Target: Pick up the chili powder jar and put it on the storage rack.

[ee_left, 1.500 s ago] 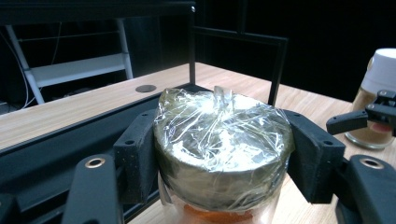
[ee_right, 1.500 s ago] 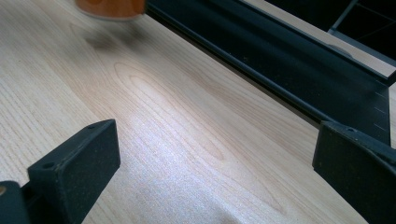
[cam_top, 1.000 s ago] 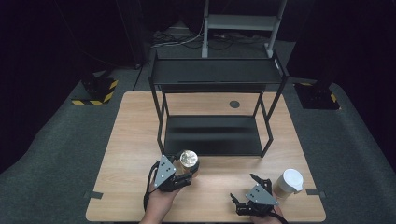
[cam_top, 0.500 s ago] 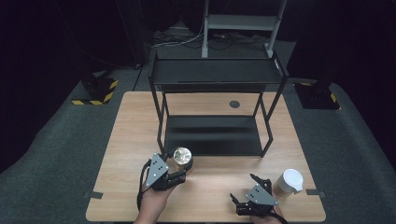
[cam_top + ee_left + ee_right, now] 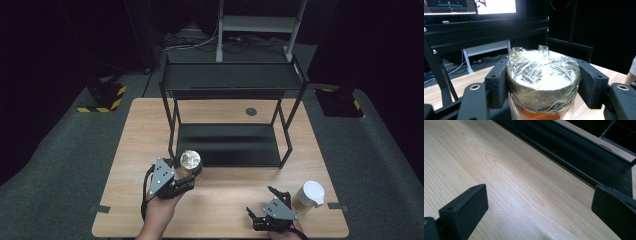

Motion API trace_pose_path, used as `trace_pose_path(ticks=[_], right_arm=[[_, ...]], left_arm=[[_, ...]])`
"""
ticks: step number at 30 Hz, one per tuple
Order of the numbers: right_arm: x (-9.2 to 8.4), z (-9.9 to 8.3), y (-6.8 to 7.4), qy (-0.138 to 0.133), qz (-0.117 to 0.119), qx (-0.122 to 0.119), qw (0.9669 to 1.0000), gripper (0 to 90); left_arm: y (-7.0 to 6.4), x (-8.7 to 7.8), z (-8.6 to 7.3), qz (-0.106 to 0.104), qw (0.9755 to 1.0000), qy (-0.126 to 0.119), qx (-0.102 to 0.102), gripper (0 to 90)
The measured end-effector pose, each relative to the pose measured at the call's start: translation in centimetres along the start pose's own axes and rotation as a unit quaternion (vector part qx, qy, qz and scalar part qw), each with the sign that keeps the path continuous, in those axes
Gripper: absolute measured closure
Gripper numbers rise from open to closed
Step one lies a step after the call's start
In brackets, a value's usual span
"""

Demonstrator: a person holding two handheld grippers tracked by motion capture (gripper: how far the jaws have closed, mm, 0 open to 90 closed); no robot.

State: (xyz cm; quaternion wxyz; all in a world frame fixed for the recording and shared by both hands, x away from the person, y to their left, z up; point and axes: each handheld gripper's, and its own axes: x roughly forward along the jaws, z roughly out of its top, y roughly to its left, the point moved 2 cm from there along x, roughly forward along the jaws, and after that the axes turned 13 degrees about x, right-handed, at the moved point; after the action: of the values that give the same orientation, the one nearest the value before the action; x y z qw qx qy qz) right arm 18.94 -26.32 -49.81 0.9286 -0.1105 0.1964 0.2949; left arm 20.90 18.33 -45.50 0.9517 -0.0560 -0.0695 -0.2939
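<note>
My left tool [image 5: 186, 176] has come up off the bench [image 5: 230, 197] with the jar [image 5: 190, 162] and drifted a little toward the rack [image 5: 230, 80]; a second ago the jar was lower and nearer the bench's front edge, now it hangs just in front of the rack's front left leg. I read that as the lift done and the carry begun, most likely toward one of the rack's shelves, though which one I cannot say. In the left gripper view the jar [image 5: 542, 80] is upright between the two black jaws, which press on its sides just under the film-wrapped lid, so the left tool is clamped on the jar, and the grip looks centred, the lid level. My right tool [image 5: 264, 207] has not moved: it rests low near the bench's front right corner, with the white-lidded cup [image 5: 310, 196] just beside it on its right, apart from it. In the right gripper view its jaws stand wide apart over bare wood, with nothing between them, and the rack's lower shelf [image 5: 574, 147] runs across ahead.
</note>
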Motion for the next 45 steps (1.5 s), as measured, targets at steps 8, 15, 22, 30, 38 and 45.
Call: trace_pose_path(ticks=[8,15,22,30,38,45], right_arm=[[0.0,0.0,0.0,0.0,0.0,0.0,1.0,0.0],[0.0,0.0,-0.1,-0.001,0.001,0.001,1.0,0.0],[0.0,0.0,-0.1,-0.001,0.001,0.001,1.0,0.0],[0.0,0.0,-0.1,-0.002,0.002,0.004,1.0,0.0],[0.0,-0.1,-0.2,-0.003,0.002,0.006,1.0,0.0],[-0.1,-0.1,-0.2,-0.004,0.002,0.006,1.0,0.0]], left_arm=[[0.1,0.6,1.2,0.0,1.0,-0.005,0.001,34.3],[0.2,1.3,2.5,-0.003,0.9999,-0.011,0.005,34.3],[0.1,2.0,3.5,-0.003,0.9998,-0.018,0.007,34.3],[0.4,3.0,4.4,-0.001,0.9996,-0.028,0.005,34.3],[0.7,4.1,5.5,0.001,0.9992,-0.039,0.009,34.3],[0.9,4.9,6.5,0.004,0.9986,-0.053,0.005,34.3]])
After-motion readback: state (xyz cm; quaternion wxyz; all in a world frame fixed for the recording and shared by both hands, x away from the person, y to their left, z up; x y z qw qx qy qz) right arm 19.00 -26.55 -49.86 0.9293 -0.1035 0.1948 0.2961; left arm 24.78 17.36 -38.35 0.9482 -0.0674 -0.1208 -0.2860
